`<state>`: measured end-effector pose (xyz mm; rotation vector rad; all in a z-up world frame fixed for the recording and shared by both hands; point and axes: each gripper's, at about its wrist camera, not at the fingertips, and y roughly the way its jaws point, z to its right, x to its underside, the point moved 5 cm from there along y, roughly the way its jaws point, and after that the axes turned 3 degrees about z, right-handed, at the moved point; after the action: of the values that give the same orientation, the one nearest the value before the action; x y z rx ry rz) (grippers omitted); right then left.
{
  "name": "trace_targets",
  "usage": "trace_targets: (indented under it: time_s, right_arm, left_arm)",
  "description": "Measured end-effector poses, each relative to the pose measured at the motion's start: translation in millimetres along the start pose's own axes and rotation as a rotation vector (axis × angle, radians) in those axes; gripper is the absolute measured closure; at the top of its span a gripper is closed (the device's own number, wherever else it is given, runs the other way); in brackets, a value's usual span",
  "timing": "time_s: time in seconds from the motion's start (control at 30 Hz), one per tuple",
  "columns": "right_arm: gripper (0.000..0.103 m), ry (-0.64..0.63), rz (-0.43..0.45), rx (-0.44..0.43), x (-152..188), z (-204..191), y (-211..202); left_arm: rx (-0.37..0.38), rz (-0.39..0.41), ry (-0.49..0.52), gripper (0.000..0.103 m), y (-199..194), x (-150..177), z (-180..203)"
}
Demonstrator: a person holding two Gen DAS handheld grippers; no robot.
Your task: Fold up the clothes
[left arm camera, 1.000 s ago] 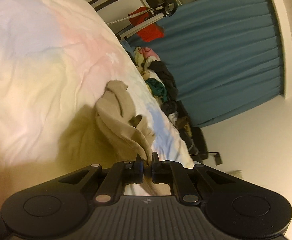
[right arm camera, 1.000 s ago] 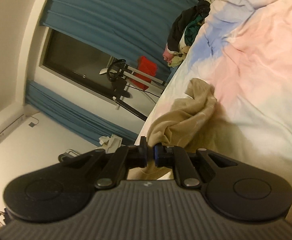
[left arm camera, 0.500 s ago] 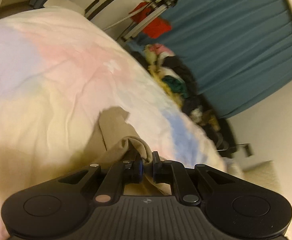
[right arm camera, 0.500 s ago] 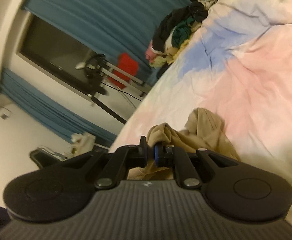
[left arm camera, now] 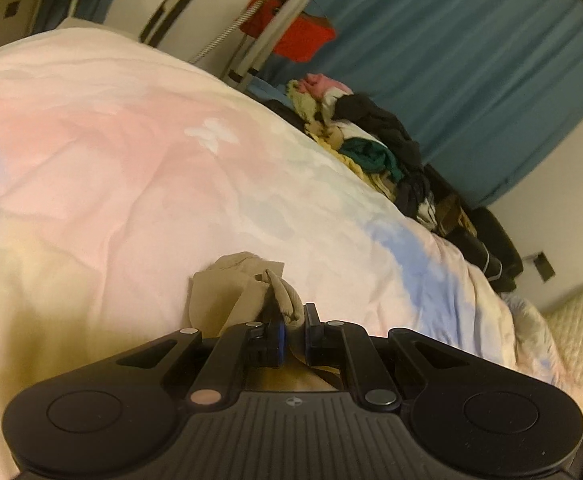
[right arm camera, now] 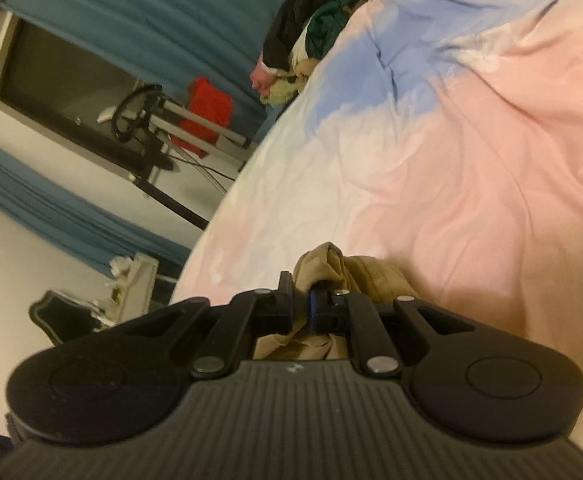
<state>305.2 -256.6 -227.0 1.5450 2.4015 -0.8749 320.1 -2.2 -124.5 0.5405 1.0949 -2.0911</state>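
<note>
A tan garment [left arm camera: 219, 292] lies bunched on the pastel bed cover [left arm camera: 131, 160] just ahead of my left gripper [left arm camera: 293, 316], which is shut on a ribbed edge of it. In the right wrist view the same tan garment [right arm camera: 371, 276] bulges up between and beside the fingers of my right gripper [right arm camera: 299, 292], which is shut on a fold of it. Most of the garment is hidden under the two gripper bodies. Both grippers hang low over the bed cover [right arm camera: 471, 140].
A pile of mixed clothes [left arm camera: 371, 148] lies along the bed's far edge, also seen as the clothes pile [right arm camera: 311, 28]. Behind it hang teal curtains [left arm camera: 471, 60]. A red item [left arm camera: 299, 34] sits on a metal stand. A dark bag [left arm camera: 491, 248] lies beside the bed.
Both grippers have travelled across the bed and come lower, carrying the tan garment with them. Less of the garment shows ahead of the fingers. The left view has rolled.
</note>
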Motion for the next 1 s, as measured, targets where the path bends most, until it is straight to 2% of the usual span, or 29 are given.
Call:
trace_targets:
  time_s: [0.17,0.2,0.23,0.27,0.3,0.37,0.4,0.47,0.53,0.57,0.6,0.63,0.7,0.87,1.0]
  right_arm:
    - [0.088,-0.050,-0.020,-0.008,-1,-5,5]
    - [0.082,-0.047,-0.024,-0.014,-1,-4,5]
    - [0.075,-0.042,-0.029,-0.024,0,-4,4]
    - [0.054,-0.036,-0.035,-0.046,1,-6,2]
    - [0.035,-0.043,-0.038,-0.068,3,-9,-1]
    - [0.021,-0.067,-0.040,-0.107,7,-17,-10]
    - [0.021,-0.114,-0.031,-0.110,11,-24,-16]
    - [0.021,-0.221,-0.006,-0.107,22,-35,-32]
    - [0.022,-0.339,0.015,-0.099,34,-44,-47]
    - [0.029,-0.399,0.025,-0.093,41,-47,-53]
    - [0.044,-0.455,0.037,-0.078,46,-50,-58]
    - [0.051,-0.503,0.046,-0.058,51,-51,-60]
    - [0.071,-0.560,0.047,-0.022,55,-53,-58]
    - [0.074,-0.613,0.056,0.049,40,-49,-11]
    - [0.077,-0.606,0.017,0.101,39,-31,23]
  left_arm:
    - [0.007,-0.019,0.025,0.093,4,-2,-4]
    - [0.004,-0.023,0.038,0.091,3,0,-3]
    - [0.005,-0.030,0.057,0.082,2,1,-1]
    - [0.009,-0.032,0.078,0.076,0,2,2]
    - [0.013,-0.032,0.098,0.062,-4,3,5]
    - [0.020,-0.031,0.139,0.044,-12,5,12]
    - [0.018,-0.023,0.160,0.025,-17,6,15]
    - [0.006,0.006,0.223,0.015,-30,11,24]
    - [-0.008,0.012,0.289,0.015,-41,18,31]
    - [-0.015,0.014,0.315,0.015,-45,23,34]
    - [-0.021,0.016,0.338,0.015,-47,28,35]
    - [-0.027,0.018,0.361,0.015,-50,33,37]
    - [-0.057,0.019,0.382,0.015,-41,36,36]
    - [-0.149,0.018,0.407,0.015,-8,37,29]
    - [-0.209,-0.023,0.420,0.017,19,41,16]
